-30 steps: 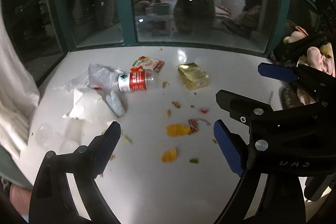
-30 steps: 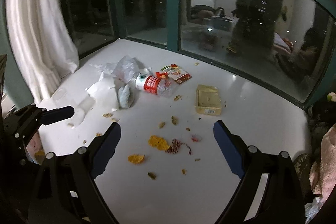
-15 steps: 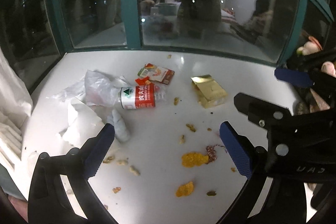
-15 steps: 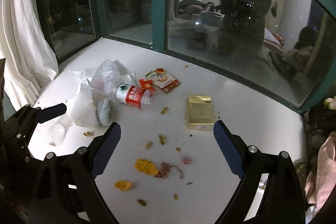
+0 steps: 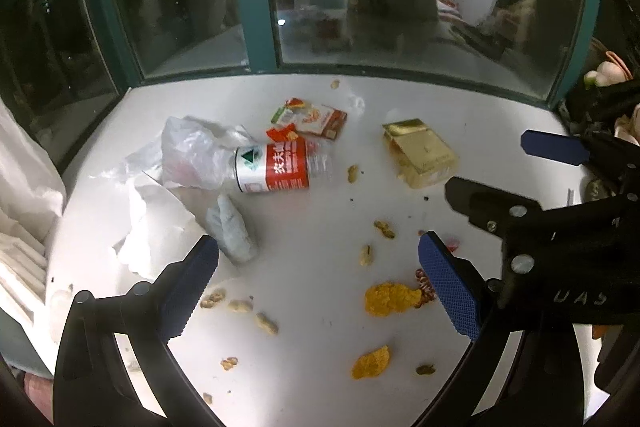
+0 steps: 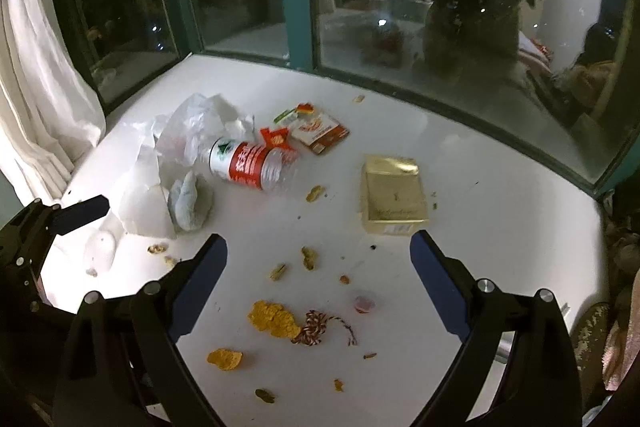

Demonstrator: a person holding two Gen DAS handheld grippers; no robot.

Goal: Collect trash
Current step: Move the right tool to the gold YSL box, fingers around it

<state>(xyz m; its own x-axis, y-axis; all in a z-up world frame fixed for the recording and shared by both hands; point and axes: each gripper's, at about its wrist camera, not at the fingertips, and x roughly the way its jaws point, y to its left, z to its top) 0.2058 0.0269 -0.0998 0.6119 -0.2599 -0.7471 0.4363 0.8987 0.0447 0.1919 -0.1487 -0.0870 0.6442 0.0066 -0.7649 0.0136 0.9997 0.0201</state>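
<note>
The jaws of the left gripper [image 5: 318,287] are spread wide with nothing clamped between them, and those of the right gripper [image 6: 318,277] are opening, likewise empty; both are held above the white counter [image 6: 500,219]. Between and just beyond the right jaws, peanut shells [image 6: 309,257], orange peel [image 6: 274,318], a red-and-white twisted string [image 6: 316,327] and a small pink scrap [image 6: 363,303] are scattered. Farther off, a gold carton [image 6: 392,193] is seen lying flat to the right, and a clear plastic bottle [image 6: 254,165] with a red label lies on its side toward the left. Just beyond the bottle, a torn snack wrapper [image 6: 318,129] is found. On the far left, a crumpled plastic bag [image 6: 192,131], white paper [image 6: 142,203] and a wadded tissue [image 6: 188,201] are heaped together, touching the bottle's neck end, so that its cap is hidden. In the left wrist view the right gripper's body covers the right edge of the counter. A small pale object [image 6: 100,251] on the near left is too washed out to be identified. The things at the far right edge are cut off and dim.
</note>
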